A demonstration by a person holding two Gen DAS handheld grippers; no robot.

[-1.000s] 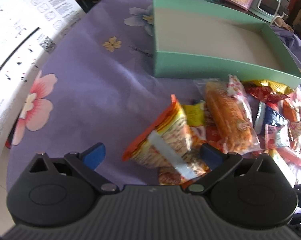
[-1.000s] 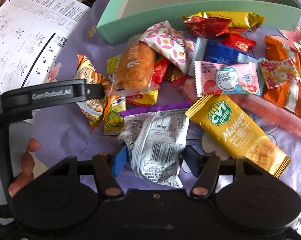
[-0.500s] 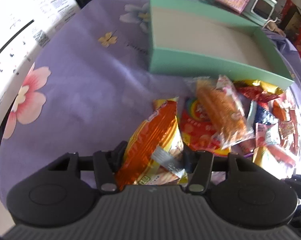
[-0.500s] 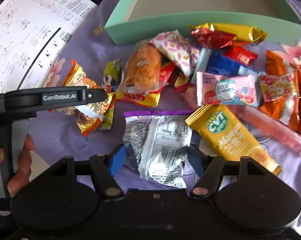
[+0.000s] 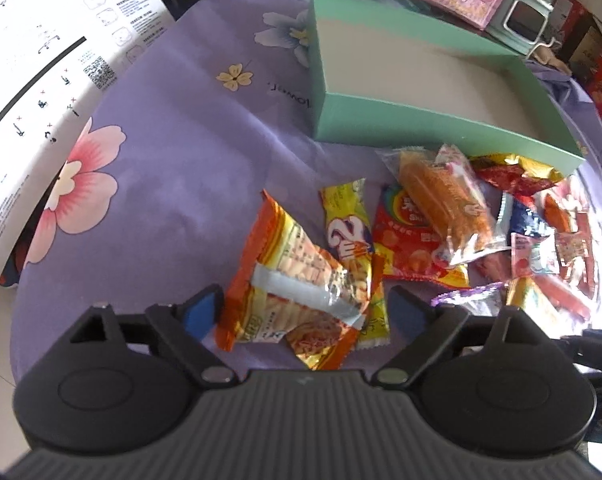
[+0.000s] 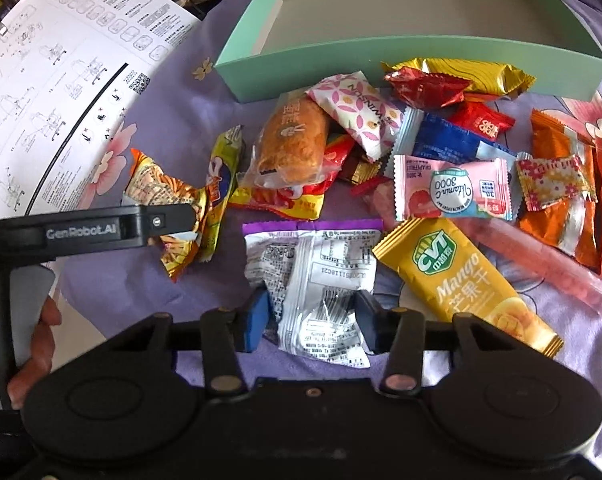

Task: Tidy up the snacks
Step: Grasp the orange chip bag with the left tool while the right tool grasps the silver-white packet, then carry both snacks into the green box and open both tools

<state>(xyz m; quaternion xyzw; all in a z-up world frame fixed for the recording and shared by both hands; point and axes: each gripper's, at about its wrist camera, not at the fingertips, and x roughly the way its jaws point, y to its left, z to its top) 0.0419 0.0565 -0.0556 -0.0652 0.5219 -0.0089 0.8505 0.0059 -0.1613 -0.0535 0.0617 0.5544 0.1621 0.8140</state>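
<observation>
A pile of wrapped snacks lies on the purple flowered cloth in front of an empty mint-green box. My left gripper hangs over an orange noodle-snack pack. Its jaws are opening, the pack lies between them, and the right pad stands apart from it. My right gripper has its jaws closing on a white printed packet with a purple top edge. Both blue pads press the packet's crumpled lower end. In the right wrist view a finger of the left gripper crosses above the orange pack.
A large white instruction sheet covers the left side. A yellow mango bar lies right of the white packet, and a wrapped bread roll tops the pile. A hand holds the left gripper. Boxes and clutter stand behind the green box.
The left jaws squeezed the orange pack half a second ago and have since spread, leaving it flat on the cloth. The right jaws have narrowed onto the white packet.
</observation>
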